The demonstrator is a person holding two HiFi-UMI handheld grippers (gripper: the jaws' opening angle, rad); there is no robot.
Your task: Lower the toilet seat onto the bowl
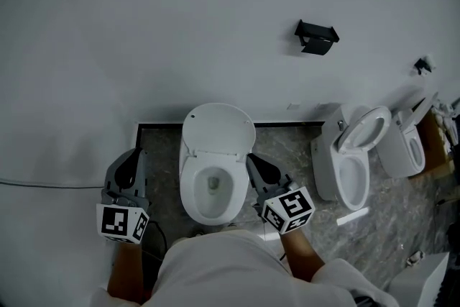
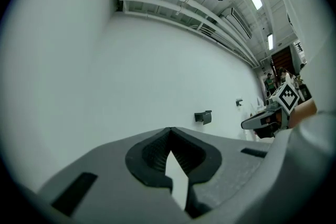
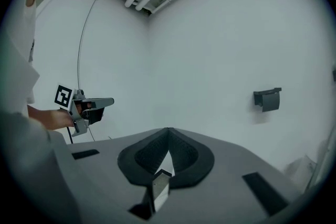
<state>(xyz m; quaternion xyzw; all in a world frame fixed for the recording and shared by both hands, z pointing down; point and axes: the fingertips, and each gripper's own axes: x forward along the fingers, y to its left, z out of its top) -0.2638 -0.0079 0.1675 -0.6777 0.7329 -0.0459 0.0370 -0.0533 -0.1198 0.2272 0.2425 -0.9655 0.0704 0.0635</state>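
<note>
The wall (image 1: 144,25) fills the space ahead of the left gripper (image 1: 135,154) and right gripper (image 1: 254,159). The toilet (image 1: 188,190) stands between them. The bowl (image 1: 231,198) lies just beside each gripper's jaws, and the seat (image 1: 218,127) is tipped up against the wall just past their tips. A second toilet (image 1: 348,172) sits well off to the right gripper's right. Both grippers' jaws are pressed together on nothing. A dark holder (image 1: 316,37) hangs ahead of the right gripper.
</note>
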